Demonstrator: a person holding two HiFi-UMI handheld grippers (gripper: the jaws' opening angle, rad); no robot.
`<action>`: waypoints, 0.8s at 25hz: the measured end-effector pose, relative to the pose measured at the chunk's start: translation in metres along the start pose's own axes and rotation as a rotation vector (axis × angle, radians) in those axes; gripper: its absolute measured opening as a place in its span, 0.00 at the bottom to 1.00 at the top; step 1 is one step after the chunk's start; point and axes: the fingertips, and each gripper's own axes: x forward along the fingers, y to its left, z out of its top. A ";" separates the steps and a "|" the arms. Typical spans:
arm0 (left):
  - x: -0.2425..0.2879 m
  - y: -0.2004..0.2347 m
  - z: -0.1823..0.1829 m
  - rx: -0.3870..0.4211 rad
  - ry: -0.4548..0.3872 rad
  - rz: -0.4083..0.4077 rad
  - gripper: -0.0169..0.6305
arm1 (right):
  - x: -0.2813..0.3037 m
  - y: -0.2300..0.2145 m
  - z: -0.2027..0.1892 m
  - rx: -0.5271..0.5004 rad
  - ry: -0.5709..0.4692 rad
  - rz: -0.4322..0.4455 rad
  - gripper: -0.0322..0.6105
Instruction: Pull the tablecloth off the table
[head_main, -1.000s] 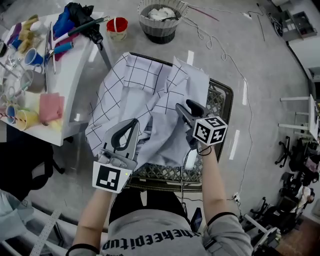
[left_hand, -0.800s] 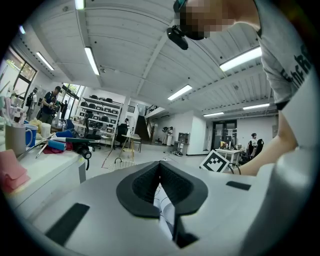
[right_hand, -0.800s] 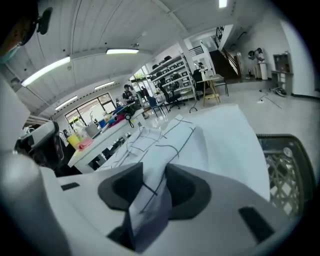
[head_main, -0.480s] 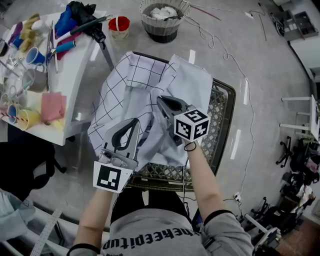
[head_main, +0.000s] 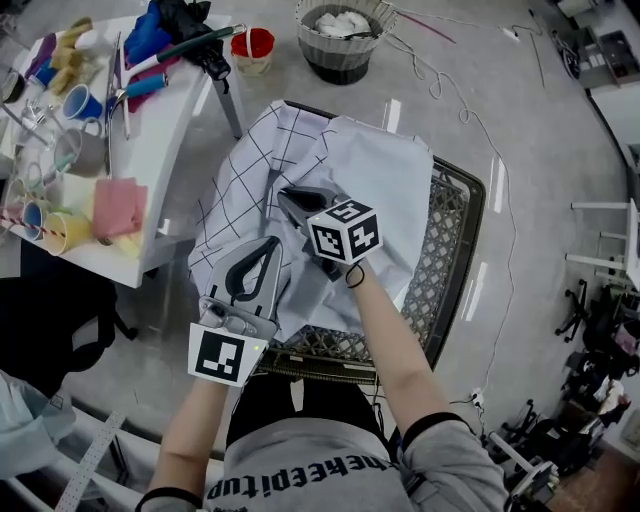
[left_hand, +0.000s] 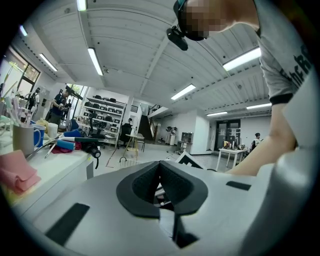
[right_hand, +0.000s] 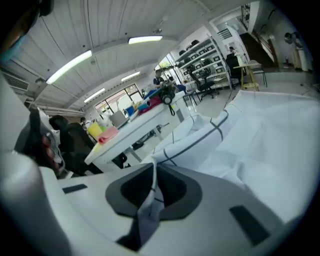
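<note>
A white tablecloth (head_main: 380, 190) with a black grid lies heaped over a dark wire basket (head_main: 450, 240), seen in the head view. My right gripper (head_main: 283, 197) reaches across the heap toward its left side. It is shut on a fold of the tablecloth (right_hand: 260, 130), and a strip of fabric runs between its jaws (right_hand: 152, 167). My left gripper (head_main: 272, 243) rests at the near left edge of the cloth. It is shut (left_hand: 160, 165), with a thin pale strip showing between its jaws.
A white table (head_main: 150, 150) stands at the left, close to the basket. It carries cups, a pink cloth (head_main: 118, 207) and tools. Beyond it are a red cup (head_main: 258, 45) and a woven basket (head_main: 343, 35). A cable runs over the grey floor at the right.
My right gripper has swung left across the cloth heap and closed on a fold. The cloth has shifted a little with it. The left gripper has stayed in place.
</note>
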 end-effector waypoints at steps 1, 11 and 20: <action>-0.001 0.002 0.000 0.002 0.001 0.003 0.05 | 0.007 -0.003 -0.009 -0.007 0.039 -0.011 0.09; -0.012 0.022 -0.004 -0.010 0.001 0.036 0.05 | -0.010 0.013 -0.003 -0.114 -0.036 -0.103 0.22; -0.036 0.048 -0.014 -0.016 0.015 0.086 0.05 | -0.082 0.073 0.047 -0.156 -0.256 -0.087 0.22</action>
